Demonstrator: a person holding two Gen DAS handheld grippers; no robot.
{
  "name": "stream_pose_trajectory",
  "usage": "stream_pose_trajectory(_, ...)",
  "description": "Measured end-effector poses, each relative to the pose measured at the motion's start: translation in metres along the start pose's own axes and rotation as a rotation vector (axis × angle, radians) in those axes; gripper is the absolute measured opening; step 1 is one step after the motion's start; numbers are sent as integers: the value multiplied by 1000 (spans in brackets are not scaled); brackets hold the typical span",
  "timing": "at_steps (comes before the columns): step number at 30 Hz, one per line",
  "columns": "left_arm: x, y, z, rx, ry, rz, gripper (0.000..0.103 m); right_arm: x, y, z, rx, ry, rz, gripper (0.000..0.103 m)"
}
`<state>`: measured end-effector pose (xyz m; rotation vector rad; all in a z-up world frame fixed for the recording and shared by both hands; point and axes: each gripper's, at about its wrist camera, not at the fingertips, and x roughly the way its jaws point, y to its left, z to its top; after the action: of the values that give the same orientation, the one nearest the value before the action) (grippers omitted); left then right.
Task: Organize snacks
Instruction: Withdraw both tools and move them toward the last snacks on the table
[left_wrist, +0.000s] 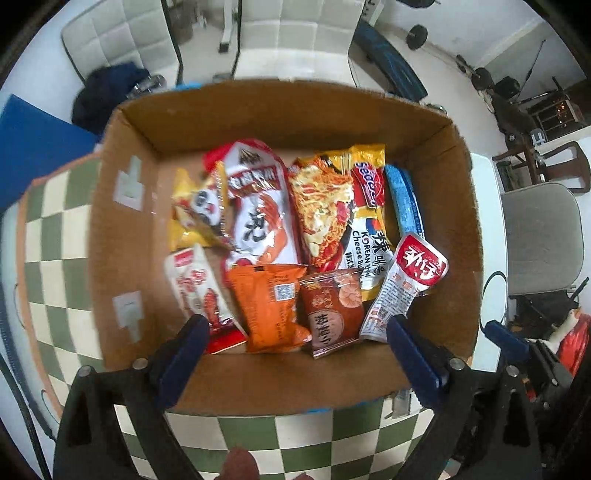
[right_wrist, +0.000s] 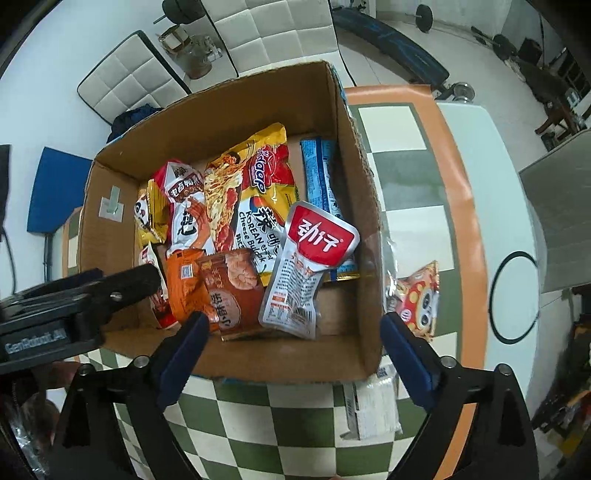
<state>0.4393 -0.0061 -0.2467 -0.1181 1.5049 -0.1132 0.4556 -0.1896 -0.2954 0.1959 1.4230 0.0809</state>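
Over the box: both grippers point down into an open cardboard box (left_wrist: 288, 373) standing on a green-and-cream checked counter (left_wrist: 306, 439).
Left gripper (left_wrist: 295, 332): spread wide, nothing between its blue fingers (left_wrist: 184, 354); it hangs above the near row of packets.
Right gripper (right_wrist: 291, 332): also spread wide and empty, above the box's near right corner.
Snacks in box: yellow noodle pack (left_wrist: 351, 206), white-and-red shrimp pack (left_wrist: 258, 214), orange packet (left_wrist: 269, 306), brown packet (left_wrist: 332, 310), silver-and-red pouch (left_wrist: 402, 284) leaning on the others, blue pack (left_wrist: 406, 199) against the right wall.
Left view only: a small yellow packet (left_wrist: 192, 214) and a white-and-red packet (left_wrist: 199, 291) on the box's left side show in full.
Right view only: a red-and-yellow snack packet (right_wrist: 421, 299) lies on the counter just outside the box's right wall, with a white carton (right_wrist: 373, 410) near the front corner; the left gripper's black body (right_wrist: 74, 306) reaches in from the left.
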Motion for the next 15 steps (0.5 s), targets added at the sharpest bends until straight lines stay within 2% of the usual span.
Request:
stream_pose_trajectory(4,-18,6,-12,-2,-49,20,102,-14,4,-7,-18,-23,-27,101)
stream_pose_trajectory(15,-59,11,-49,-17,-190,67,102,-60,20,-33,-64,-110,-31,101)
